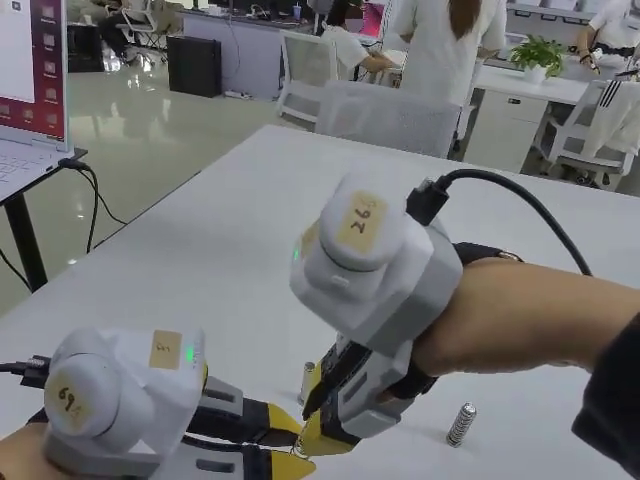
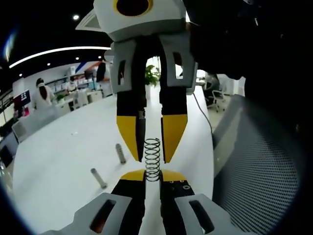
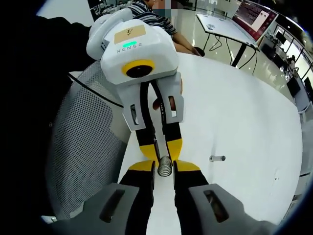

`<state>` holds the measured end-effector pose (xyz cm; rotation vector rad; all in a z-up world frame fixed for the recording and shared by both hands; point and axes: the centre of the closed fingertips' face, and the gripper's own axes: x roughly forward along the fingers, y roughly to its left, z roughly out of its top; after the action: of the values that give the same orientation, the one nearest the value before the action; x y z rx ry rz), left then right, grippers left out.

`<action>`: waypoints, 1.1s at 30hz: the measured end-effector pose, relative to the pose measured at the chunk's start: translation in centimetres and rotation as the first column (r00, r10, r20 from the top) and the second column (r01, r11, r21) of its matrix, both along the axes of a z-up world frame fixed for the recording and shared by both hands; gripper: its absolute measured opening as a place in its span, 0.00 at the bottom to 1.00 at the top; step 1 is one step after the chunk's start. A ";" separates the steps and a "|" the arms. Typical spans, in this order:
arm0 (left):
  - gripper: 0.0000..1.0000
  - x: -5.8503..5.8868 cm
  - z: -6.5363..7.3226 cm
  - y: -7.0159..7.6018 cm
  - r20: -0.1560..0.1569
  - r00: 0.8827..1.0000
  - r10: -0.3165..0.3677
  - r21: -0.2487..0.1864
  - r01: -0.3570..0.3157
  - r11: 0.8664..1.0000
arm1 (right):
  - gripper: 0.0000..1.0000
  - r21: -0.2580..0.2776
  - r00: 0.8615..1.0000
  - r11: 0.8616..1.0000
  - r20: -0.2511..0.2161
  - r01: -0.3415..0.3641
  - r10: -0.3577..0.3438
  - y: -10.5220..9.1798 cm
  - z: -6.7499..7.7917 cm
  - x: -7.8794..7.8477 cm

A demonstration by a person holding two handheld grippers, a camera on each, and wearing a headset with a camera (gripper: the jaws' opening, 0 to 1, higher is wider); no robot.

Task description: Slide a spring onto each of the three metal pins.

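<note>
One broad white table [image 1: 200, 250] is stretching out under your work. You are holding your right gripper [image 3: 165, 165] and left gripper [image 2: 152, 175] tip to tip above its near edge, facing each other. Both claws are sitting almost shut, sharing one spring [image 2: 152, 156]: the left gripper is pinching its near end, and the right gripper is pressing on either side of its far end. Off to the side, a nearer metal pin [image 2: 98, 177] and a farther metal pin [image 2: 120, 153] are standing on the table, apart from each other. A second spring [image 1: 460, 424] is lying on the table beside your right forearm [image 1: 520, 320], apart from the pins.
</note>
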<state>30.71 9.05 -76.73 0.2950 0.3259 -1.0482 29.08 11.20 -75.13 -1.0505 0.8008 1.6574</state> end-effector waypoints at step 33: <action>0.17 1.4 -0.2 2.2 -0.018 0.995 0.098 -0.053 -0.099 0.994 | 0.08 0.003 0.997 0.997 0.018 0.078 -0.078 0.3 -0.1 3.3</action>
<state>32.06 11.25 -76.97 0.2206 0.3223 -0.9606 32.39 11.47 -75.19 -1.0194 0.8179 1.5802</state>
